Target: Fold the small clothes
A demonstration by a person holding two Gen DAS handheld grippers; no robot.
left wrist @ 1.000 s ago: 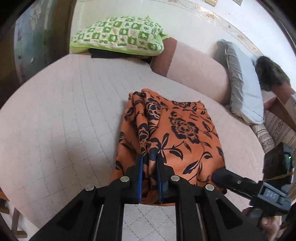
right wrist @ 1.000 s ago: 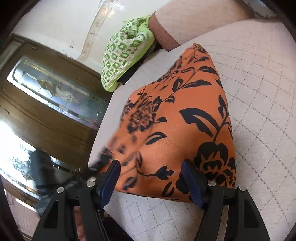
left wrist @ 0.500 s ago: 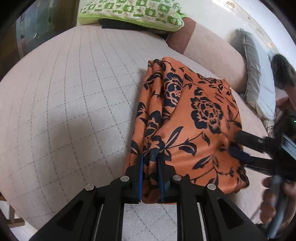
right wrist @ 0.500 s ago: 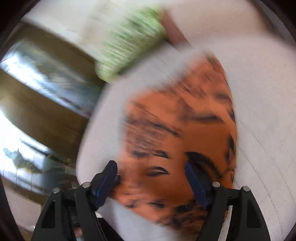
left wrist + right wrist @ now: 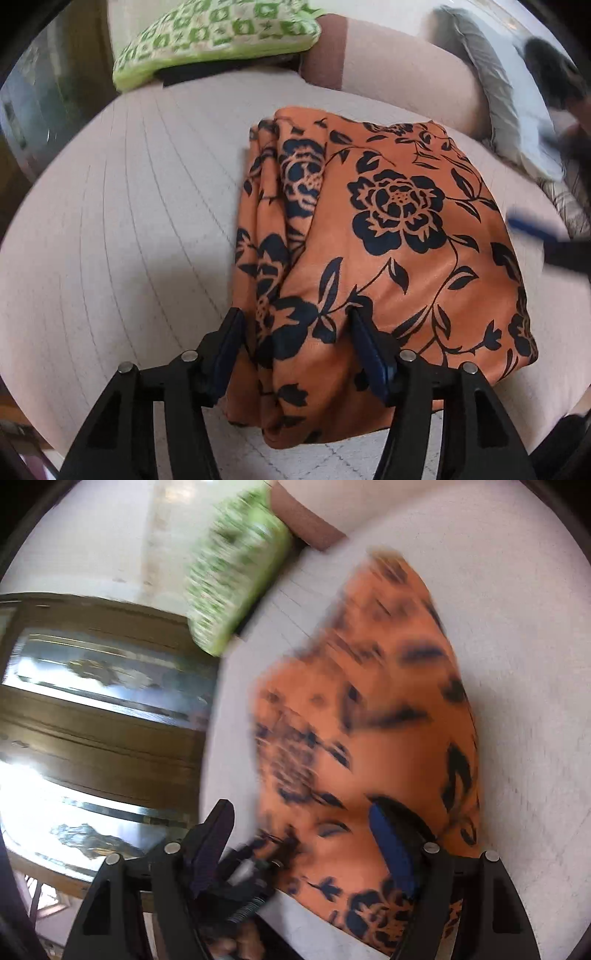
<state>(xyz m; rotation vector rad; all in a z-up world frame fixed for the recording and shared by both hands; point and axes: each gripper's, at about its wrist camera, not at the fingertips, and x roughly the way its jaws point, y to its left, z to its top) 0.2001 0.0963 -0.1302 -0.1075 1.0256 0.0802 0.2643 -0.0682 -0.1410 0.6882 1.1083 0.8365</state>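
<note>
Left jaws: the left gripper (image 5: pixel 295 347) has its two blue-padded fingers spread wide, one on each side of a bunched part of the cloth's near edge; the pads stand beside the fabric and do not squeeze it.
Right jaws: the right gripper (image 5: pixel 301 843) is also spread wide; the view is blurred, and the cloth fills much of the gap between its fingers and beyond them. Whether either pad touches the cloth cannot be told.
Cloth: the orange garment (image 5: pixel 388 236) with dark floral print lies folded into a rough rectangle directly ahead of the left jaws, its near edge between and below them. Along the side beyond the left-hand finger it is gathered in several lengthwise pleats; the rest of the top layer is smooth.
Cloth, right wrist view: the same orange garment (image 5: pixel 373 738) runs from between the right jaws away and upward.
Other tool: a blurred blue pad on a dark arm appears far off the left jaws' right-hand side, by the cloth's edge.
Surface: the pale quilted cover (image 5: pixel 122 236) lies under the cloth and spreads out on both sides of the jaws.
Beyond the cloth: a green patterned cushion (image 5: pixel 218 37) sits far ahead, to the left of the left jaws, beside a pale bolster (image 5: pixel 406 70); a grey pillow (image 5: pixel 495 110) lies far ahead to the right.
Beside the right jaws: a dark wooden panel with glass (image 5: pixel 99 709) fills the left-hand side.
</note>
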